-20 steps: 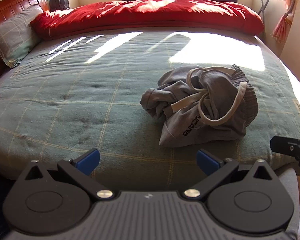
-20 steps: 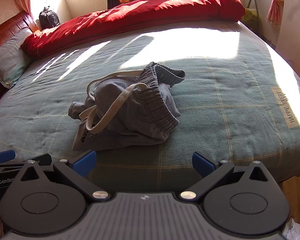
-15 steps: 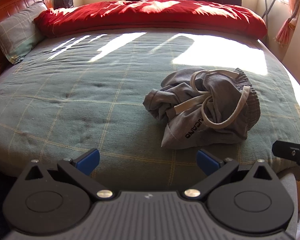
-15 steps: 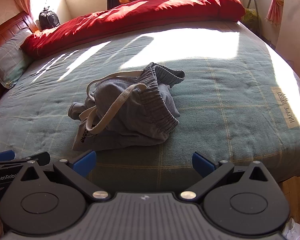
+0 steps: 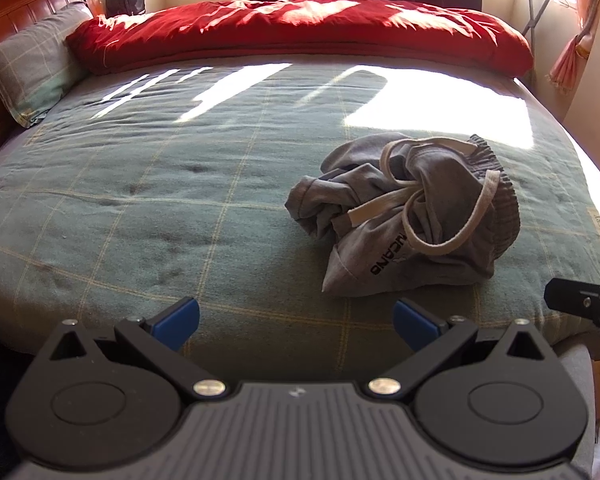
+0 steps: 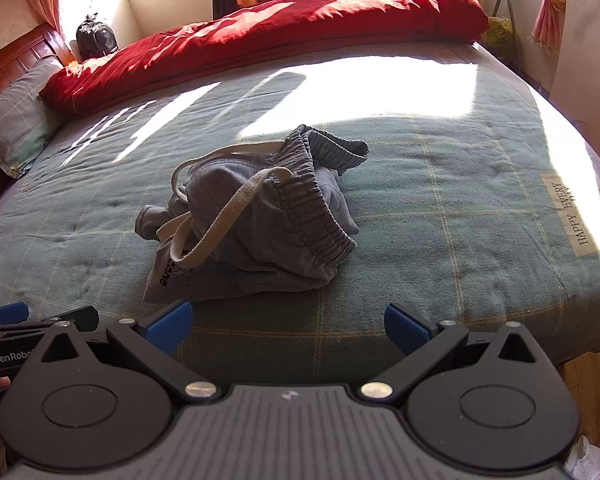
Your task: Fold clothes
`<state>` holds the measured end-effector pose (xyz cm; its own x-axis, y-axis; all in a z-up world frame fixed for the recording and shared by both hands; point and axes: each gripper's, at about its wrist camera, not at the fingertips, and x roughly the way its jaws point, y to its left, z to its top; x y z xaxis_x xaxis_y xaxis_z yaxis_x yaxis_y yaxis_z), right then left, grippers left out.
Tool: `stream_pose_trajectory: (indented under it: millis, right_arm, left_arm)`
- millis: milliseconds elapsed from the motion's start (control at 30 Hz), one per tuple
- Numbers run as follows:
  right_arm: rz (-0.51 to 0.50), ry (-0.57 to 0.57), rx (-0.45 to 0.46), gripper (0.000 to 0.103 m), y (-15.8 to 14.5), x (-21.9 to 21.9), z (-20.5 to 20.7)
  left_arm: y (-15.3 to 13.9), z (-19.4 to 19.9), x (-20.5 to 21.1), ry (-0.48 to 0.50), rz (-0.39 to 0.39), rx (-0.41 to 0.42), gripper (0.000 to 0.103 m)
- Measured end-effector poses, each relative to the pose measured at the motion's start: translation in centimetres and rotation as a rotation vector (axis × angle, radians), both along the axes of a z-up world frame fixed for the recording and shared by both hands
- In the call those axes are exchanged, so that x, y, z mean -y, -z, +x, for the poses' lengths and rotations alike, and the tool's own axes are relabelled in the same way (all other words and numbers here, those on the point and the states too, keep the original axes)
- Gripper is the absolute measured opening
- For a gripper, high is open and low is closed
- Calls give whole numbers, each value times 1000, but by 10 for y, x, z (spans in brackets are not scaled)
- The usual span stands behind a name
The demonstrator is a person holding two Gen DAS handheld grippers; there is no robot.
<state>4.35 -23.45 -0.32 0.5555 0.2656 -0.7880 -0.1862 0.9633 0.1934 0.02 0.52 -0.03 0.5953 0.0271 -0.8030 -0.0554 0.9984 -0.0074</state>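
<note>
Both tools hang at the near edge of the bed: the left gripper [image 5: 296, 320] and the right gripper [image 6: 288, 320] each have their blue pads spread wide, with nothing between them. Nothing looks folded yet. The grey shorts [image 5: 408, 220] lie in a crumpled heap on the green checked bedspread [image 5: 160, 200], waistband bunched and the pale drawstring [image 6: 224, 216] looping over the top. From the left tool they sit at about one o'clock, from the right at about eleven. All the spreading and folding is still to do, I'd say. Open cover stretches away at ten o'clock; the red duvet [image 5: 300, 32] closes off twelve, and the mattress edge falls away at three.
</note>
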Motion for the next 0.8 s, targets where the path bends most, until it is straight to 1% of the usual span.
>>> stream_pose_trajectory:
  millis: [800]
  right_arm:
    - [-16, -8, 0, 103, -1, -4, 2]
  left_arm:
    - [-2, 1, -2, -3, 2, -2, 102]
